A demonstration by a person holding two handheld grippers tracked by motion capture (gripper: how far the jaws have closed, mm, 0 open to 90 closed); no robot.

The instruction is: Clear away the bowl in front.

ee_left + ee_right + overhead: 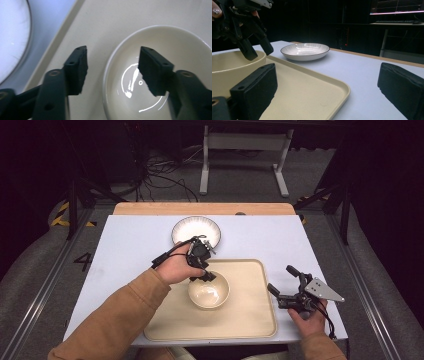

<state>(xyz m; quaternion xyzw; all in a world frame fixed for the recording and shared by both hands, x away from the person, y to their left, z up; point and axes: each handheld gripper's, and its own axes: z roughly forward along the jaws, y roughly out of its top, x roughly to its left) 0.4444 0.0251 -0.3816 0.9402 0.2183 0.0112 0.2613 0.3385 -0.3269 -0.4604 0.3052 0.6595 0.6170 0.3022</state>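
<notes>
Cream round glossy bowl [209,291] sits on the beige rectangular plastic tray [250,320], slightly toward ten o'clock of the tray's middle. The left gripper [204,275] hangs over the bowl's rim at eleven o'clock, jaws apart and straddling that rim, one inside and one outside, likely so they can pinch the wall. Beyond the tray at twelve o'clock rests a white ribbed shallow plate with a dark rim [196,231]. At three o'clock, the right gripper [284,285] waits off the tray's edge, jaws wide and empty.
</notes>
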